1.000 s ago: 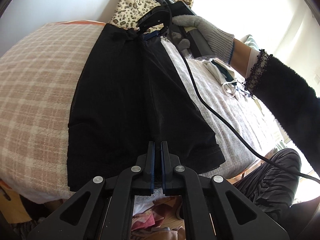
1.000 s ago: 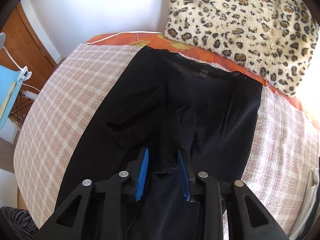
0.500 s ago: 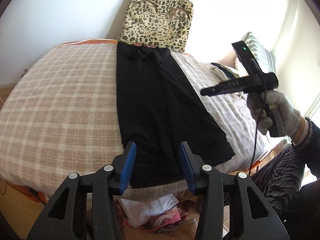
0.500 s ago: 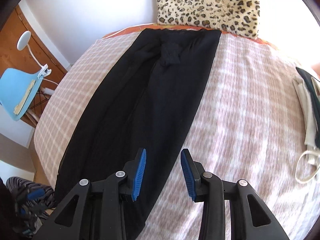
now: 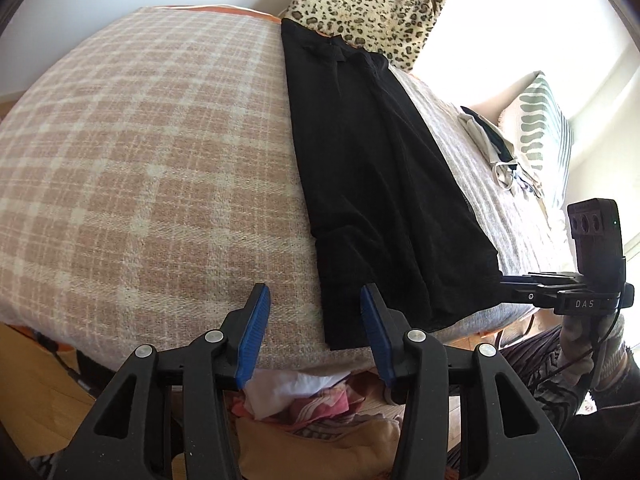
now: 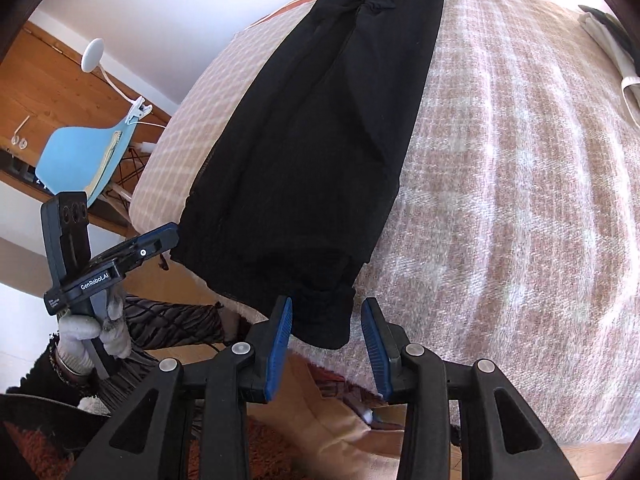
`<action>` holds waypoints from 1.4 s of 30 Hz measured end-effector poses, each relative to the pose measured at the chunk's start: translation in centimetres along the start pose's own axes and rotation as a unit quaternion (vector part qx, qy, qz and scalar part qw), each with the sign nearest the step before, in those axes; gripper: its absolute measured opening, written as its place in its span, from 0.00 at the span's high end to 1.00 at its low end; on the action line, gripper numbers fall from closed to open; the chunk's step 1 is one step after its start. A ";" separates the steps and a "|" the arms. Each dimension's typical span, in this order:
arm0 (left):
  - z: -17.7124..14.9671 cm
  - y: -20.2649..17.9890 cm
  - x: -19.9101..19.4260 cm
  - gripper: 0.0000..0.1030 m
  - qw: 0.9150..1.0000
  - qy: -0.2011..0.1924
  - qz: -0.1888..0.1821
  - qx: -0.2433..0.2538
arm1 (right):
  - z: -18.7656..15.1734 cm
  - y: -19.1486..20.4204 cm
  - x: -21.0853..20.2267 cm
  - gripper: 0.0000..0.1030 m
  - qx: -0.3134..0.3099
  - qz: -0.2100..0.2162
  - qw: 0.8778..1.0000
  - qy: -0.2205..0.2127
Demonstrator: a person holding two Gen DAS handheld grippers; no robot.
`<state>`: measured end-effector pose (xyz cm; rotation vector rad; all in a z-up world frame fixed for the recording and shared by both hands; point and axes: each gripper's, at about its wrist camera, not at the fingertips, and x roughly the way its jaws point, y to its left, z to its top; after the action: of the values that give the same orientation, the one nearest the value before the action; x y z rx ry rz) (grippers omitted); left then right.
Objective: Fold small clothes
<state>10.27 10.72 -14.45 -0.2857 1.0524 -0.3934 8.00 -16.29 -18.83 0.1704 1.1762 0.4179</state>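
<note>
Two grippers, both parted and holding nothing. Left gripper (image 5: pixel 314 322): jaws apart after a quick opening then a slight closing, nothing between the pads. The black garment (image 5: pixel 376 184) lies flat on the checked blanket (image 5: pixel 140 168), a long folded strip running away from the claw; its near hem sits just ahead of and beside the right-hand finger, with the near-left corner roughly in line with the gap but not pinched. Right gripper (image 6: pixel 326 330): jaws apart, just been narrowing, pads not pressing on anything. The garment's near corner hangs at the bed edge right in front of the gap, between the fingertips in view, contact cannot be told. The rest of the garment stretches up and away from this claw toward the leopard-print cushion (image 5: pixel 372 4). Each gripper shows in the other's view off to the side of the garment's near end, held by a gloved hand (image 6: pixel 90 338).
</note>
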 end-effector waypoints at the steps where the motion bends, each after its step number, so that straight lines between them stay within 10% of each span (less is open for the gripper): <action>1: 0.1 0.0 0.0 0.59 1.000 -0.002 0.001 -0.001 | 0.0 0.1 0.3 0.72 0.001 0.004 1.000 -0.001; 3: 0.0 -0.1 0.0 0.63 1.000 -0.004 0.003 0.005 | 0.0 -0.1 0.7 0.96 0.003 0.011 1.000 -0.005; 8: -0.2 -0.4 0.5 0.90 0.999 -0.009 0.028 0.039 | -1.1 0.1 -1.3 0.98 -0.006 -0.002 1.000 -0.027; 16: -0.4 -0.8 -0.1 0.91 0.998 -0.016 0.029 0.049 | -1.8 -0.5 -1.5 0.91 -0.010 -0.032 0.999 -0.010; 20: -0.5 -1.1 -1.2 0.90 0.998 -0.035 0.020 0.049 | -1.4 -0.5 -2.5 0.62 -0.014 -0.059 0.998 -0.022; 28: -0.5 -2.7 -0.4 0.72 0.998 -0.024 0.012 0.062 | 0.2 -0.3 -1.4 0.70 -0.019 -0.074 0.996 -0.038; 33: -0.6 -4.0 -1.1 0.72 0.993 -0.049 0.048 0.096 | -0.1 0.8 0.5 0.98 -0.058 -0.097 0.993 -0.023; 42: -1.2 -8.7 -0.4 0.62 0.977 -0.063 0.044 0.200 | 1.5 1.4 -3.0 0.69 -0.087 -0.102 0.990 -0.049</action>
<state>7.49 3.06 -11.12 0.0962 0.8360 -0.4903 8.12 -16.08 -15.23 -0.0800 1.0435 0.3250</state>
